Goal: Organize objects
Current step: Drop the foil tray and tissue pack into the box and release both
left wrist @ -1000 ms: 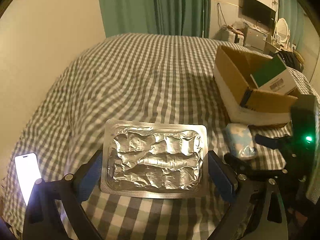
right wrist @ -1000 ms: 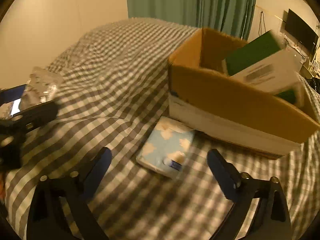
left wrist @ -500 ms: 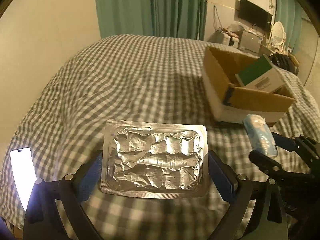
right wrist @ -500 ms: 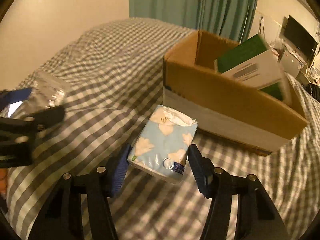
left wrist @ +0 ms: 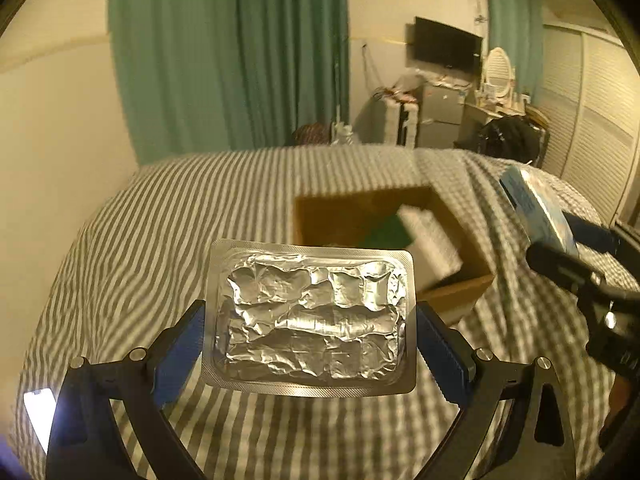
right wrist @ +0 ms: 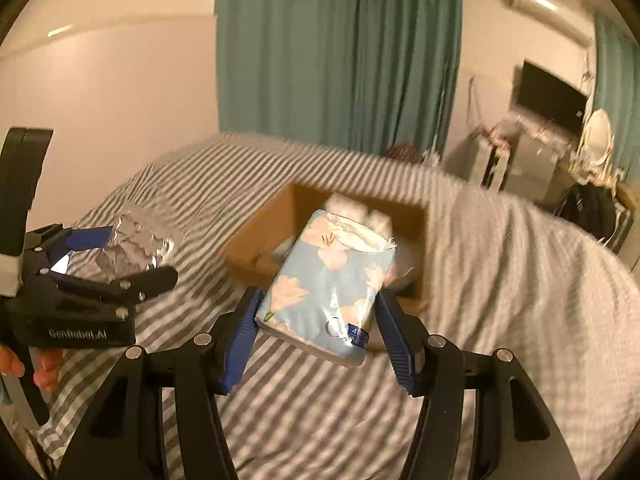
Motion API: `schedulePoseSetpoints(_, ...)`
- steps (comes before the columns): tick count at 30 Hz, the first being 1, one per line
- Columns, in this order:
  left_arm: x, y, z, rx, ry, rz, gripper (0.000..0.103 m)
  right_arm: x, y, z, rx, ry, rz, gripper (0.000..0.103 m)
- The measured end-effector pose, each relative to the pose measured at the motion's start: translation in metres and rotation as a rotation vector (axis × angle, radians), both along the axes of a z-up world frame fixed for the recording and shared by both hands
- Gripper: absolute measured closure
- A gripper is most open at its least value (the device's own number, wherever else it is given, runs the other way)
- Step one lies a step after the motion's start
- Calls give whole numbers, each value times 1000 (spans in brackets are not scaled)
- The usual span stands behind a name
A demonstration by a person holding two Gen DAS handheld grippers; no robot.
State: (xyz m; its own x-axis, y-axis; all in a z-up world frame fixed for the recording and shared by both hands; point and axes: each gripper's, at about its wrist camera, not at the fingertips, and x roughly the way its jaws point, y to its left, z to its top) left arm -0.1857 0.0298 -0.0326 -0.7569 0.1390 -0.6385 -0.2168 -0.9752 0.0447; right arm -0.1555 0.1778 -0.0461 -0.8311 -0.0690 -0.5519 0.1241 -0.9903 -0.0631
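Observation:
My left gripper is shut on a silver foil blister pack and holds it above the checked bed, short of the open cardboard box. My right gripper is shut on a light blue flowered tissue pack, lifted in front of the same box. The tissue pack also shows in the left wrist view at the right, above the box's right side. The left gripper with the foil pack shows at the left of the right wrist view. A green and white carton lies in the box.
A lit phone lies on the bed at the near left. Green curtains hang behind the bed. A TV, cabinets and a dark bag stand at the far right.
The right gripper closed on the tissue pack and lifted it off the bed toward the box. Both grippers rose and tilted up, so the box sits lower in view.

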Motion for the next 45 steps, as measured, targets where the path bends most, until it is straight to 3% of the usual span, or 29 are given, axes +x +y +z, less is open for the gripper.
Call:
schedulePoseSetpoints(6, -54, 22, 14, 6, 11, -16, 3, -37, 33, 38, 5, 65, -25, 45)
schedulePoseSetpoints(12, -114, 38, 7, -34, -15, -9, 3, -83, 61, 51, -11, 69, -25, 45)
schedulePoseSetpoints(18, -165, 46, -19, -41, -58, 16, 3, -132, 72, 35, -29, -7, 4, 45)
schedulePoseSetpoints(25, -203, 45, -50, 62, -153, 2, 1, -175, 80, 6, -109, -107, 35, 44)
schedulePoseSetpoints(29, -206, 52, -50, 55, -137, -6, 0, -179, 83, -2, -174, -135, 58, 40)
schedulePoseSetpoints(32, -205, 56, -47, 30, -130, -5, 0, -175, 86, 0, -178, -126, 40, 28)
schedulePoseSetpoints(35, -195, 58, -37, 36, -119, 1, 0, -172, 89, 5, -178, -108, 26, 28)
schedulePoseSetpoints(39, -171, 39, -15, 51, -90, 11, 0, -161, 92, 21, -170, -79, 8, 28)
schedulePoseSetpoints(45, -128, 36, 42, 50, 22, -3, 0, -130, 93, 60, -159, -13, -27, 28)
